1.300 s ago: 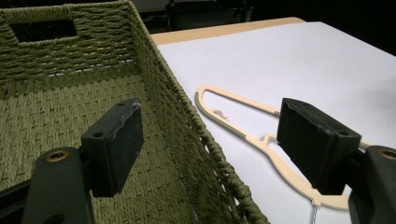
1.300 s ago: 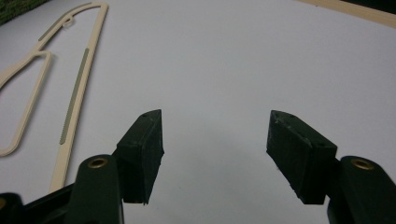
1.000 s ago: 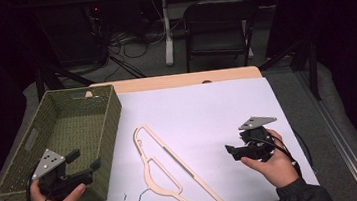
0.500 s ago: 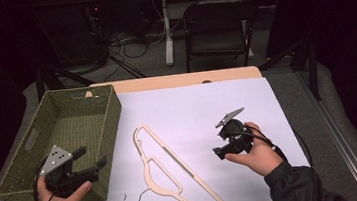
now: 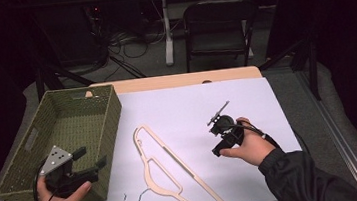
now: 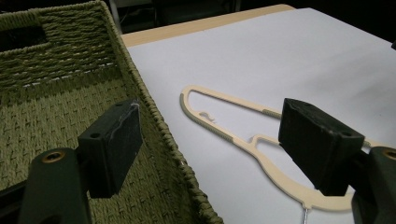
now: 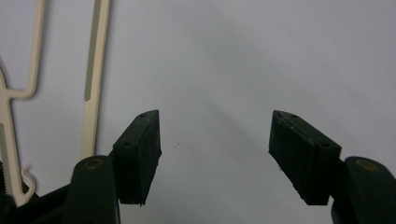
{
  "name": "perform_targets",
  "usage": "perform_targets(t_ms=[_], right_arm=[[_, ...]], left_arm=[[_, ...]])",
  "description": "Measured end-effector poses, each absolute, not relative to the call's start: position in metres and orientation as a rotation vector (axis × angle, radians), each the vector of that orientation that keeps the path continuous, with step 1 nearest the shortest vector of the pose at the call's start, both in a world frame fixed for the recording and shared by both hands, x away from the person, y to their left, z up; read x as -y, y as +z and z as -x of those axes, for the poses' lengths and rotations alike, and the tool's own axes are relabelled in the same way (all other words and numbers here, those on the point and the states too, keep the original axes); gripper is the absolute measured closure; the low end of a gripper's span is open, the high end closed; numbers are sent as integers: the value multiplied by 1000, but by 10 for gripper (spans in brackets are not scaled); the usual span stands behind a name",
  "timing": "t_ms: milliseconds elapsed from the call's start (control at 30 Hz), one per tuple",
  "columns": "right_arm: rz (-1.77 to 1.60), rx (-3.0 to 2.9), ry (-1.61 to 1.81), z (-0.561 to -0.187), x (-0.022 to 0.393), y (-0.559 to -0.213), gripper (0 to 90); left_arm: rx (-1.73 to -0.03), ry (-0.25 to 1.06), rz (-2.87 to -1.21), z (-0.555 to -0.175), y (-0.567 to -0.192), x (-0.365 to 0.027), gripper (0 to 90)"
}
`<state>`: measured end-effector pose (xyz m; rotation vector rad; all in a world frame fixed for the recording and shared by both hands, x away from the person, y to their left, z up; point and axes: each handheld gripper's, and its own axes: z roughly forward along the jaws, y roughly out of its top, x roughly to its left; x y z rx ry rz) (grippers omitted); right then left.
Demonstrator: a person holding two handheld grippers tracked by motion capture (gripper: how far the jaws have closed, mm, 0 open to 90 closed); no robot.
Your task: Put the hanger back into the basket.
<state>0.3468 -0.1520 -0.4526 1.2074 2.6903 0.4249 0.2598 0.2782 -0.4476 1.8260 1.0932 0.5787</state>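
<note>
At centre frame the hanger (image 5: 174, 174) runs upper left to lower right, left of our nearer, empty, wide-open right gripper (image 5: 214, 138), whose jaws have just been closing, left gripper (image 5: 92, 160) also open

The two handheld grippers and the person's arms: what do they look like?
Both are black. The left gripper carries a grey three-cornered plate with dark dots; a black cable trails from the right gripper. Their fingers end in blocky black pads with small holes. The right arm wears a dark sleeve.

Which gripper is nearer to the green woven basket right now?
Left. The left gripper hovers at the basket's near right corner; the right gripper is across the hanger, over the white sheet.
</note>
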Motion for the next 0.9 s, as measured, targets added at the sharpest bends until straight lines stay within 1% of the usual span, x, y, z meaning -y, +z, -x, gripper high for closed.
perform_targets(t_ms=[33, 100, 400, 433, 467, 533, 600, 767, 833, 900], right_arm=[[-1197, -2706, 375, -350, 150, -456, 351], [-1194, -2700, 390, -353, 148, -459, 361], [-1197, -2744, 274, -365, 133, -465, 367], [-1177, -2750, 255, -366, 128, -468, 367], [-1138, -2755, 261, -365, 116, -474, 390], [-1134, -2763, 254, -365, 114, -475, 390], [-1066, -2771, 277, -362, 96, -482, 392], [-1033, -2811, 253, -361, 76, -487, 397], [-1021, -2809, 256, -363, 66, -494, 431], [-1025, -2819, 233, -364, 61, -496, 446]], left_arm=[[-1092, 578, -1829, -260, -448, -278, 217], [-1093, 579, -1830, -260, -448, -278, 218], [-1090, 575, -1829, -260, -449, -277, 219], [-1089, 574, -1830, -260, -449, -277, 219], [-1086, 574, -1831, -260, -449, -277, 219], [-1085, 573, -1831, -260, -449, -277, 219], [-1084, 572, -1832, -260, -449, -277, 219], [-1084, 571, -1831, -260, -449, -277, 220], [-1083, 571, -1831, -259, -449, -277, 222], [-1084, 569, -1826, -259, -449, -277, 222]])
